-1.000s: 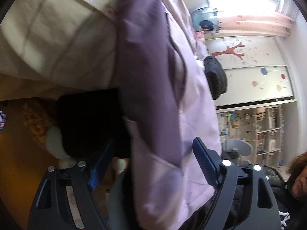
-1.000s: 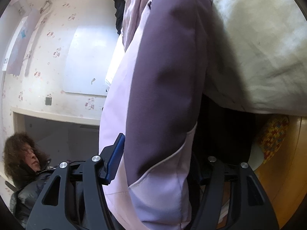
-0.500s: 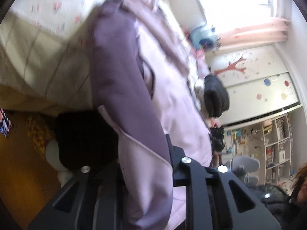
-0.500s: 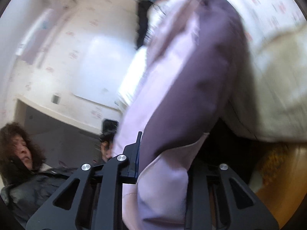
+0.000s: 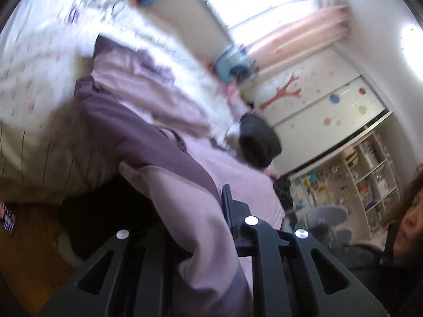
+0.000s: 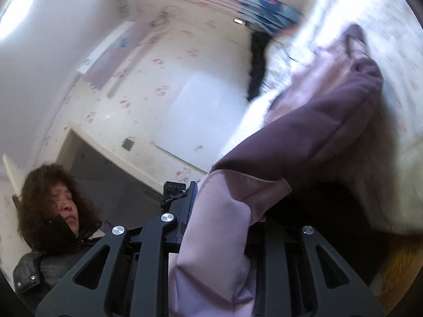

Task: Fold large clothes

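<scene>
Pinching the near hem of the lilac-and-purple jacket [image 5: 148, 121] in both grippers, left gripper [image 5: 193, 211] and right gripper [image 6: 222, 206] having just closed on the cloth, lifting that edge clear while the far part is lying across the white bed [image 5: 34, 60].

Bed [image 5: 39, 79] with floral white sheet, lilac-and-purple jacket [image 5: 148, 121] draped across it
</scene>
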Demonstrator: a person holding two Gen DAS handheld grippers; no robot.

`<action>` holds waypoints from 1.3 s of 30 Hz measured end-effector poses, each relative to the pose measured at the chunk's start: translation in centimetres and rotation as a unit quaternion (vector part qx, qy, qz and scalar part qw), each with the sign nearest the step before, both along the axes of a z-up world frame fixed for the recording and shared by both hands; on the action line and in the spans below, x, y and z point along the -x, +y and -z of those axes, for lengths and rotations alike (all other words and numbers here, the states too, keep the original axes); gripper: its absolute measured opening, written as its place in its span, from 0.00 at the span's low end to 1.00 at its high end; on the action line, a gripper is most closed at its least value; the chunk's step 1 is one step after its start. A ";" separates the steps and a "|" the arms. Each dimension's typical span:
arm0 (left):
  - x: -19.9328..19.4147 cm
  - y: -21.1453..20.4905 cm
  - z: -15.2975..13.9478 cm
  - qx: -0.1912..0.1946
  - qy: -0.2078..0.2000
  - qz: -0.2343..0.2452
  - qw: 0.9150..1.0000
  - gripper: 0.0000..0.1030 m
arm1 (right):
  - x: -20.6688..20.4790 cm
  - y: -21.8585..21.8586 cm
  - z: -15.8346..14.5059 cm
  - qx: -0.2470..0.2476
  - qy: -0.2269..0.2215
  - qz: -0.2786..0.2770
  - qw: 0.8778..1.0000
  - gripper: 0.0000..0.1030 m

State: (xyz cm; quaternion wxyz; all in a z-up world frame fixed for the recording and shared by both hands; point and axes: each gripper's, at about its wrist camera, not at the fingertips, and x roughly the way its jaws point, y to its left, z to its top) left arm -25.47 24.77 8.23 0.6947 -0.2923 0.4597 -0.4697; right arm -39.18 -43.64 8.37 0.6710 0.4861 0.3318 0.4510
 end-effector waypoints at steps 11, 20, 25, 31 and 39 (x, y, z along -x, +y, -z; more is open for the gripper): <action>1.8 2.2 12.3 -0.024 0.143 0.016 0.989 0.37 | 3.8 1.4 10.7 0.018 0.148 -0.029 0.988 0.33; 1.2 1.1 1.9 0.022 0.023 -0.054 0.998 0.18 | -0.4 2.2 2.2 -0.092 -0.026 -0.006 0.995 0.33; -1.7 1.6 -0.2 0.079 0.017 -0.095 0.992 0.17 | -3.9 1.1 0.2 -0.131 -0.068 0.039 0.988 0.33; -7.5 1.2 -2.5 0.115 0.000 -0.114 0.987 0.17 | -8.2 0.6 -1.6 -0.128 -0.093 0.059 0.986 0.33; -15.8 -0.2 -4.4 0.129 -0.012 -0.141 0.982 0.17 | -15.4 -0.5 -3.6 -0.119 -0.091 0.087 0.985 0.33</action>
